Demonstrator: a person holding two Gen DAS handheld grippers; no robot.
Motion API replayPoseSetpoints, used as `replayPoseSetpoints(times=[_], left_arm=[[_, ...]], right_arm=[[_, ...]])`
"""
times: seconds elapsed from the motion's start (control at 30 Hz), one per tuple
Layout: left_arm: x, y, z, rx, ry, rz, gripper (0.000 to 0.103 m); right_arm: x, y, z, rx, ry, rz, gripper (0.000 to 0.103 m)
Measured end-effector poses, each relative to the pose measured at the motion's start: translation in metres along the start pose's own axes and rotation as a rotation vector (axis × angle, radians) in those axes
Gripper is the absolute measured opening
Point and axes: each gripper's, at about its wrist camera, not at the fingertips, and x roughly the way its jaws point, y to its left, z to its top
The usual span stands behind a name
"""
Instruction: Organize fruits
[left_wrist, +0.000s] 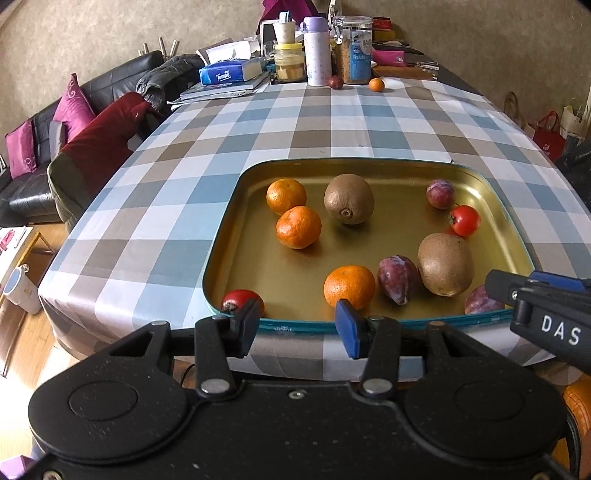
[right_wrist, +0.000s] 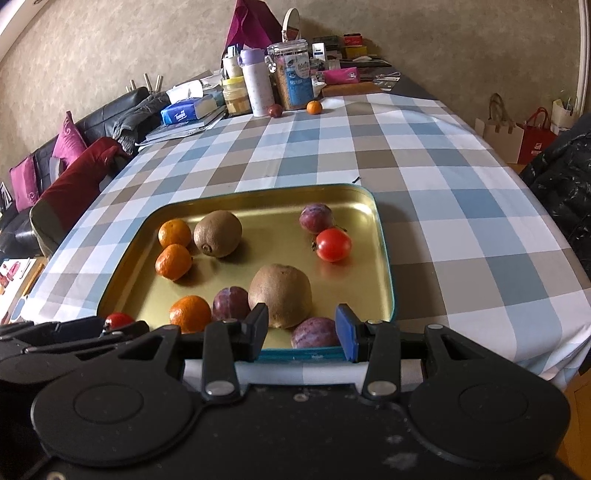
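Observation:
A gold tray with a teal rim sits on the checked tablecloth. It holds three mandarins, two kiwis, three plums and two red tomatoes. My left gripper hangs open just before the tray's near rim, with nothing between its pads. My right gripper is also open at the near rim, right of the left one. Past its fingers, a plum and a kiwi lie in the tray. One more plum and a mandarin lie at the table's far end.
The far end of the table is crowded with a purple flask, jars, a tissue pack and books. A black sofa with pink cushions stands left of the table. Bags stand on the floor at the right.

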Motion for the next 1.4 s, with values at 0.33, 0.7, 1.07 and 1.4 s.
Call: replayPoseSetpoints(times=[0.33,0.7,1.07,1.4], left_arm=[[0.002,0.001,-0.008,-0.02,0.022,-0.007,0.055],[-0.001,-0.001,-0.013,-0.019,0.019,-0.004,0.055],[-0.008,-0.001,-0.019,-0.026,0.006,-0.006,0.055],[-0.01,0.003,-0.022,-0.042,0.006,-0.009,0.055]], right_arm=[[0.0,0.001,-0.007,-0.01,0.001,0.002,0.044],[-0.005,-0.001,-0.012,-0.006,-0.009,0.007,0.044],[-0.013,0.001,-0.017,-0.012,-0.024,0.008,0.044],[-0.017,0.006,-0.02,-0.024,-0.028,0.014,0.044]])
